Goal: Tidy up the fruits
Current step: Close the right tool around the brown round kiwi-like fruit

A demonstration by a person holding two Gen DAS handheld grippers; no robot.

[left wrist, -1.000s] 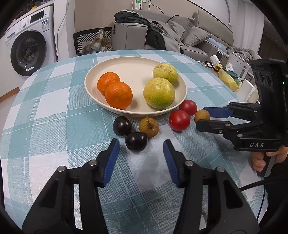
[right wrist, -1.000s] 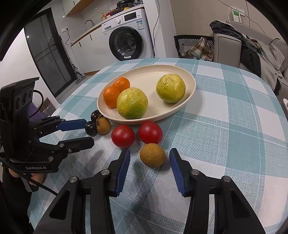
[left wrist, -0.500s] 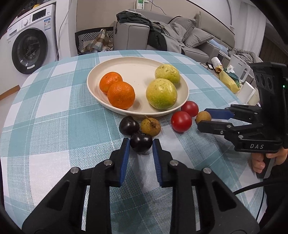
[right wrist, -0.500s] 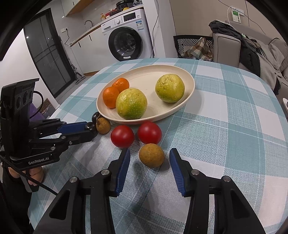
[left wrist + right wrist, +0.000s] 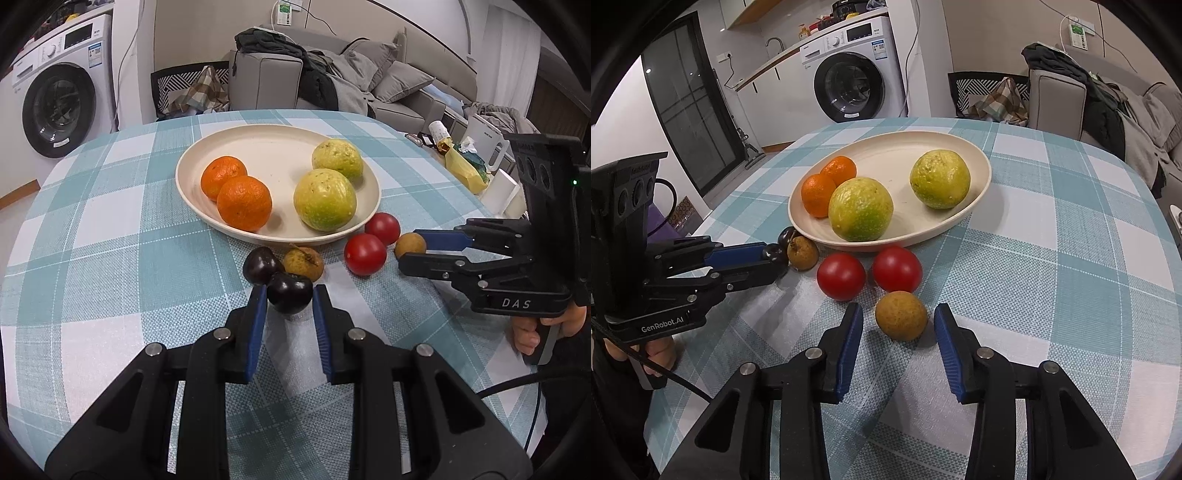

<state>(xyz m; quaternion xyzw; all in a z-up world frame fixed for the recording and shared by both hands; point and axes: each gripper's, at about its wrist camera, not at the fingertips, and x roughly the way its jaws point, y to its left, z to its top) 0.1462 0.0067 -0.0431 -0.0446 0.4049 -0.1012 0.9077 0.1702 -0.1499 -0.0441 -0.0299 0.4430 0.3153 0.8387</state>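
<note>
A cream plate (image 5: 273, 155) holds two oranges (image 5: 243, 203) and two yellow-green fruits (image 5: 325, 199). In front of it on the checked cloth lie two dark plums, a brown longan with a stem (image 5: 303, 261), two red tomatoes (image 5: 365, 254) and a second longan (image 5: 901, 315). My left gripper (image 5: 289, 300) is shut on the nearer dark plum (image 5: 290, 293); the other plum (image 5: 260, 265) sits just behind. My right gripper (image 5: 898, 321) is open with the second longan between its fingers, untouched.
The round table's edge curves close on the left and right. A washing machine (image 5: 855, 86), a patterned chair (image 5: 188, 88) and a grey sofa (image 5: 332, 81) with clothes stand beyond. A side table with a yellow bag (image 5: 461, 166) is at the right.
My left gripper moved forward and closed its fingers around the nearer dark plum. The right gripper has stayed open around the longan.
</note>
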